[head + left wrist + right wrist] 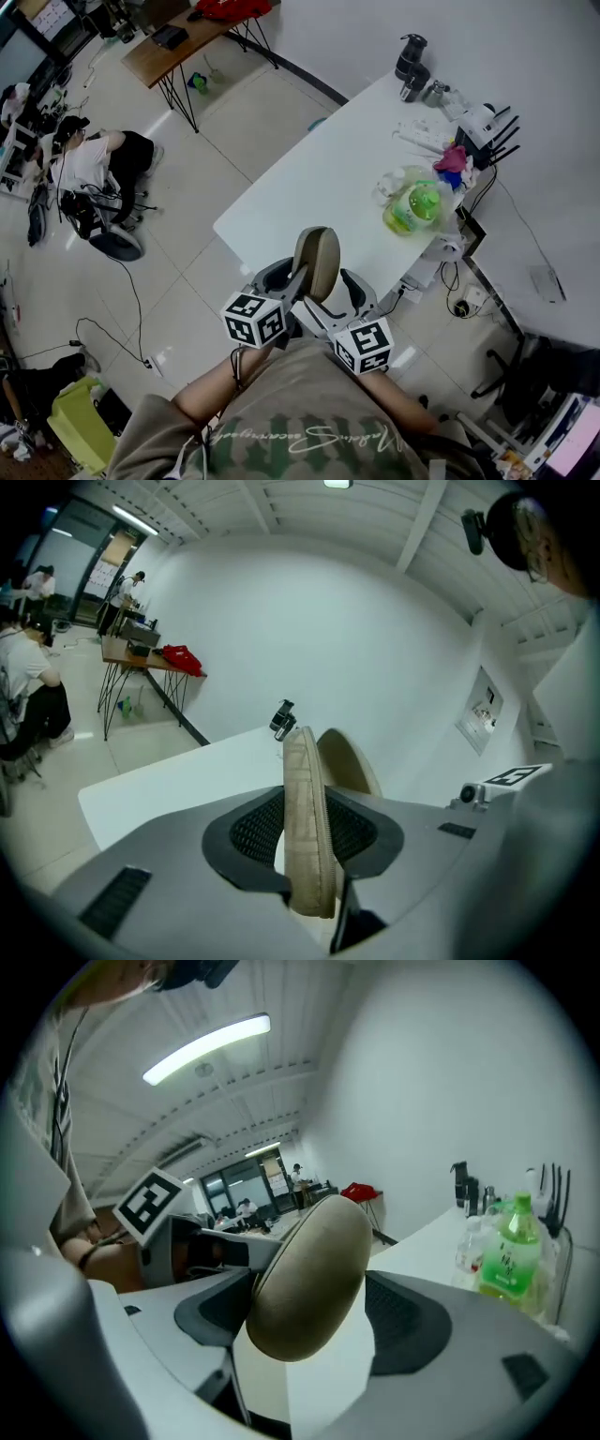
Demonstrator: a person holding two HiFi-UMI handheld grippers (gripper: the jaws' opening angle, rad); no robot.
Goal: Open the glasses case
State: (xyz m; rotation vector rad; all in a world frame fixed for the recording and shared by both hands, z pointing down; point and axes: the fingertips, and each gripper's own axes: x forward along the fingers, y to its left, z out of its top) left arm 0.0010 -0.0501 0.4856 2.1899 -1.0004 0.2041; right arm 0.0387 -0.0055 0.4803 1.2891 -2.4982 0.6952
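White table (pixel 309 178) fills the middle of the head view, with pale floor to its left and clutter along its upper right edge. The glasses case (pixel 316 261) is not on it. It is held upright in the air at lower centre, above the table's near edge and close to the person's chest.

The left gripper (pixel 307 832) pinches the case by its thin rim, a pad pressed on each side. The right gripper (pixel 314 1326) has its jaws spread around the rounded shell. The shell lies against one jaw, and a clear gap shows before the other.

The case looks like a light, stiff shell covered in matte tan fabric, so it should be grippy rather than slick and unlikely to break. Its domed faces may roll out of flat pads, so the rim or seam looks the safer hold, with each gripper on one half. From the left gripper view the halves may already gape a little, but I cannot be sure.

Bare tabletop lies ahead. A green bottle (pixel 412 208) and small items crowd the right side, and the near edge drops away below.
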